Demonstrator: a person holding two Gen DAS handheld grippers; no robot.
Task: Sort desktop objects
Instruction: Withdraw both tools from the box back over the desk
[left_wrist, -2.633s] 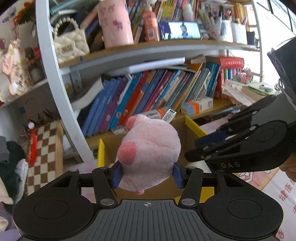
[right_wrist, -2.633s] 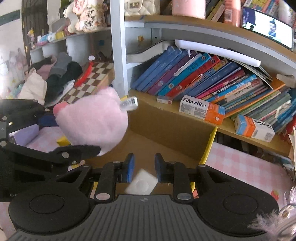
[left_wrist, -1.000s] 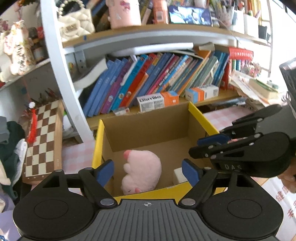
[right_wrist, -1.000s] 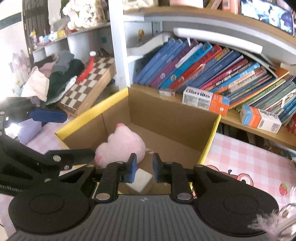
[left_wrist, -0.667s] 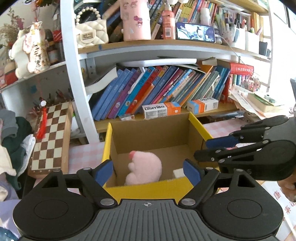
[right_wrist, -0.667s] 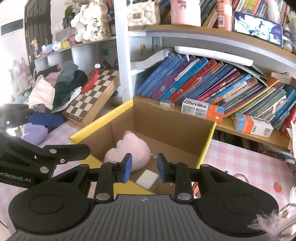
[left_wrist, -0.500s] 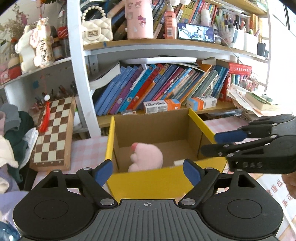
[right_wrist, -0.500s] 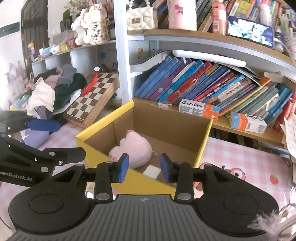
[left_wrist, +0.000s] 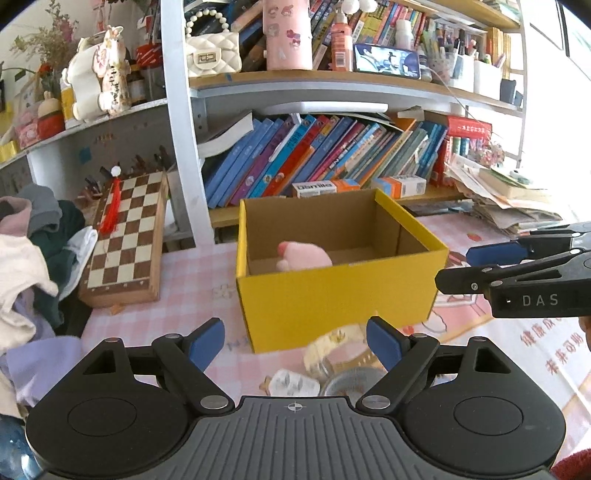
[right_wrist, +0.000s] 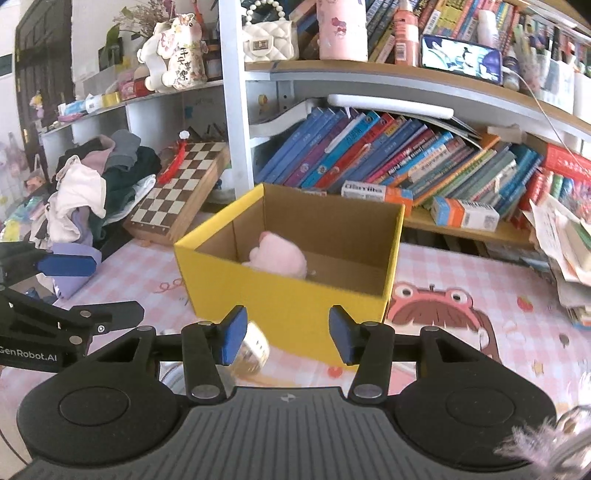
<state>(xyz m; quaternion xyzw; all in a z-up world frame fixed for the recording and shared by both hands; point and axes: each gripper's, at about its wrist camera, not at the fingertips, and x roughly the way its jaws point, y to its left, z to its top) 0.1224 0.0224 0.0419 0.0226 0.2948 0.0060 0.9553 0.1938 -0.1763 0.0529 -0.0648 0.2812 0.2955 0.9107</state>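
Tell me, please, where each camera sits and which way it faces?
Left wrist: on the left claw, jaws open, facing the yellow box and bookshelf; right claw at right.
Right wrist: on the right claw, jaws just opened, empty; left claw at left.
Shared: box, pink plush, chessboard.

The left gripper (left_wrist: 295, 341) stood with its blue-padded jaws wide apart and nothing between them, above a pink checked tablecloth (left_wrist: 192, 269). Ahead sat a yellow cardboard box (left_wrist: 332, 295), open-topped, with a pink plush toy (left_wrist: 304, 255) lying inside. Just before the box lay a blurred yellowish roll (left_wrist: 332, 350) and a small white packet (left_wrist: 293, 382). The right gripper (left_wrist: 476, 267) reached in from the right, empty. A chessboard (left_wrist: 125, 236) leaned at left.
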